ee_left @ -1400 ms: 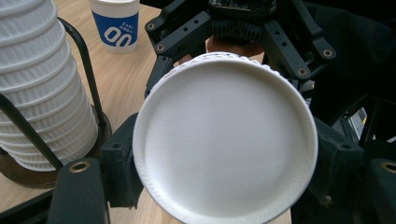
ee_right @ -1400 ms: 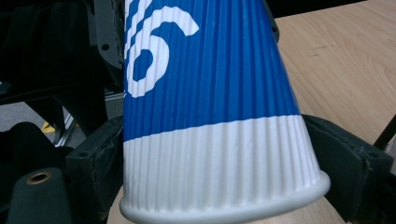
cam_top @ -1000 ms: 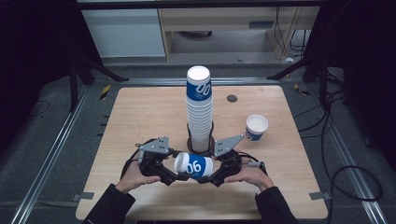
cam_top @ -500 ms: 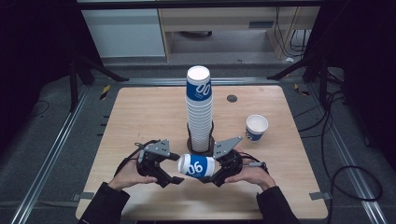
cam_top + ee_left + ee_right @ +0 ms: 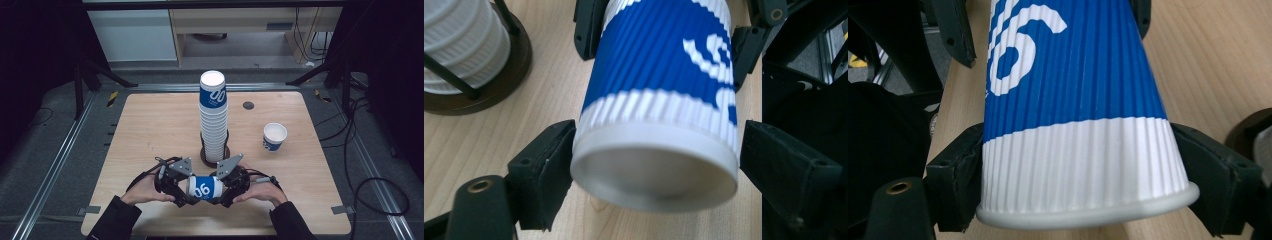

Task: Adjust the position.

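A ribbed blue-and-white paper cup (image 5: 205, 187) lies level between my two grippers, just above the table's near edge. My left gripper (image 5: 191, 190) is shut on its narrow base end. My right gripper (image 5: 221, 188) is shut on its wide mouth end. In the left gripper view the cup (image 5: 659, 75) points its base at the camera, between the left gripper (image 5: 656, 165) jaws. In the right gripper view the cup (image 5: 1073, 100) shows its rolled lip, and the right gripper (image 5: 1083, 175) pads press both of its sides.
A tall stack of matching cups (image 5: 213, 120) stands in a dark round holder (image 5: 204, 159) just behind the grippers, with its base (image 5: 499, 75) close by on the left. One cup (image 5: 274, 136) stands upright at the right. The wooden table (image 5: 150, 130) has a small dark disc (image 5: 248, 105).
Both hands, with the cup between them, have sunk a little and come nearer the table's front edge. The grip on the cup looks the same.
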`<state>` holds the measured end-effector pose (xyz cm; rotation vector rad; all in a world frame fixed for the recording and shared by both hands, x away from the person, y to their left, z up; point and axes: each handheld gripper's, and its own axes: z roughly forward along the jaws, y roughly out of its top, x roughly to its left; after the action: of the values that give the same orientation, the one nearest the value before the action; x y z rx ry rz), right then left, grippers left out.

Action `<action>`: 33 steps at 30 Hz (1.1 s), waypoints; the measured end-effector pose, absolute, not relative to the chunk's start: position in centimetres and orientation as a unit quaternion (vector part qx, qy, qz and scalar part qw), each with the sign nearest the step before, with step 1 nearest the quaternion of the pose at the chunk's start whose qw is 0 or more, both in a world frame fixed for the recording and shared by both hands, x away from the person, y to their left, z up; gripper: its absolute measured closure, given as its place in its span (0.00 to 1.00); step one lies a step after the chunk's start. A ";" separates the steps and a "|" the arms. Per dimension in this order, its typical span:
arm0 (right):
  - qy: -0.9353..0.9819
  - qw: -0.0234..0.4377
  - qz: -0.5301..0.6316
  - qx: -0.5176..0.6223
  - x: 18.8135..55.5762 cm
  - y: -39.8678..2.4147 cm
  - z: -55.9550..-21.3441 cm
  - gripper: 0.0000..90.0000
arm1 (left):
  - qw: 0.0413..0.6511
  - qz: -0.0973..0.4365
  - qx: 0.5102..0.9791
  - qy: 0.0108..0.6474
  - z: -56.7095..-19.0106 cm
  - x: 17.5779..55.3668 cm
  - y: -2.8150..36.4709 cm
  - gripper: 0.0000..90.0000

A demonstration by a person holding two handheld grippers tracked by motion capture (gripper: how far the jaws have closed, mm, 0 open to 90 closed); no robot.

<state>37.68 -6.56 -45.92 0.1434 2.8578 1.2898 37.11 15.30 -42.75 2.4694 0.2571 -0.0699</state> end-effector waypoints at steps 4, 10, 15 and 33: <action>0.914 -0.002 0.404 0.039 37.5 -6.1 -46.2 0.18 | 0.312 -0.030 0.945 0.094 -43.1 37.0 15.0 0.21; 0.914 -0.006 0.404 0.036 37.4 -6.0 -46.2 0.18 | 0.317 -0.034 0.943 0.092 -43.1 37.0 15.1 0.28; 0.912 0.000 0.408 0.036 37.5 -6.1 -46.1 0.16 | 0.319 -0.031 0.943 0.093 -43.0 37.1 15.2 0.28; 0.856 0.051 0.507 0.082 38.2 -10.0 -42.5 0.10 | 0.363 -0.008 0.924 0.118 -41.8 38.0 17.6 0.29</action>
<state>38.19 -9.98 -42.49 0.2505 2.6055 1.5437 38.04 17.65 -41.80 2.3784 0.3037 -0.0211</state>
